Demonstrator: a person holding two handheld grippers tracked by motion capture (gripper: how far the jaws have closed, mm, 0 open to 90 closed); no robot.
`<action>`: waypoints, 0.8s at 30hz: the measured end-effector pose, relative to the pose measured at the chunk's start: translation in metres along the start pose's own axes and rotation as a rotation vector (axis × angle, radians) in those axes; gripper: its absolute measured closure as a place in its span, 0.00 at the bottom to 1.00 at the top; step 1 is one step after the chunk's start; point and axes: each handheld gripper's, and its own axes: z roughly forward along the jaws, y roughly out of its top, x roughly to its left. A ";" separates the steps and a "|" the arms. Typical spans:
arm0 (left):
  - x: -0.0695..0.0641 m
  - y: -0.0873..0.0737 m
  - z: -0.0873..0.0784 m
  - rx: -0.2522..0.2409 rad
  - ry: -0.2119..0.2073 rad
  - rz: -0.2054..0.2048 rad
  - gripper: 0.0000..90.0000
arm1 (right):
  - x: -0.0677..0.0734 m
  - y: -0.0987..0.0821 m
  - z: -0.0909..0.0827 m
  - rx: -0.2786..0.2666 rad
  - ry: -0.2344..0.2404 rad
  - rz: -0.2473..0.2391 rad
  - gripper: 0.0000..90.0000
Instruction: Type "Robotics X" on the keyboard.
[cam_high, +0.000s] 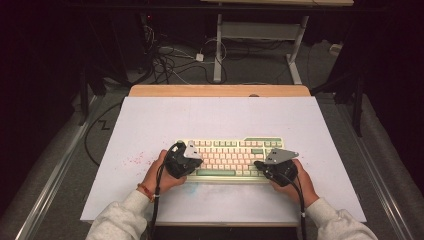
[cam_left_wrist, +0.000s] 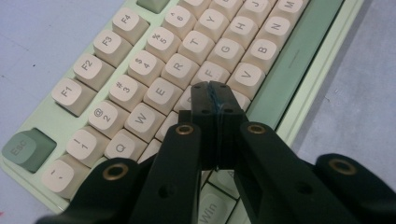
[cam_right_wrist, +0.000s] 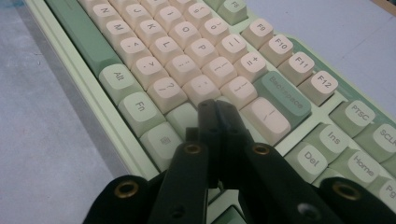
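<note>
A pale green keyboard (cam_high: 231, 159) with cream and green keys lies near the front of a white table top (cam_high: 220, 120). My left gripper (cam_high: 186, 159) hovers over the keyboard's left end, held in a hand. In the left gripper view its jaws are shut with nothing between them, the tip (cam_left_wrist: 215, 88) resting over the cream keys (cam_left_wrist: 161, 91) by the D key. My right gripper (cam_high: 275, 167) is at the keyboard's right end. Its jaws are shut and empty too, the tip (cam_right_wrist: 212, 105) above the keys beside the Backspace key (cam_right_wrist: 282, 95).
The white table top has a wooden strip (cam_high: 220, 90) along its far edge. Faint red specks (cam_high: 136, 160) mark the surface left of the keyboard. Beyond the table are cables (cam_high: 170, 60) on the floor and a desk frame (cam_high: 260, 35).
</note>
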 end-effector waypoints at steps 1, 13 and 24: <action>0.000 0.000 0.000 -0.001 0.002 -0.002 0.97 | 0.000 0.000 0.000 0.000 -0.001 0.000 1.00; -0.002 0.000 0.002 0.023 0.021 0.016 0.97 | 0.001 0.000 0.000 0.002 -0.005 -0.005 1.00; -0.002 0.000 -0.015 -0.055 0.044 0.018 0.93 | 0.002 0.001 -0.002 0.004 -0.012 -0.023 1.00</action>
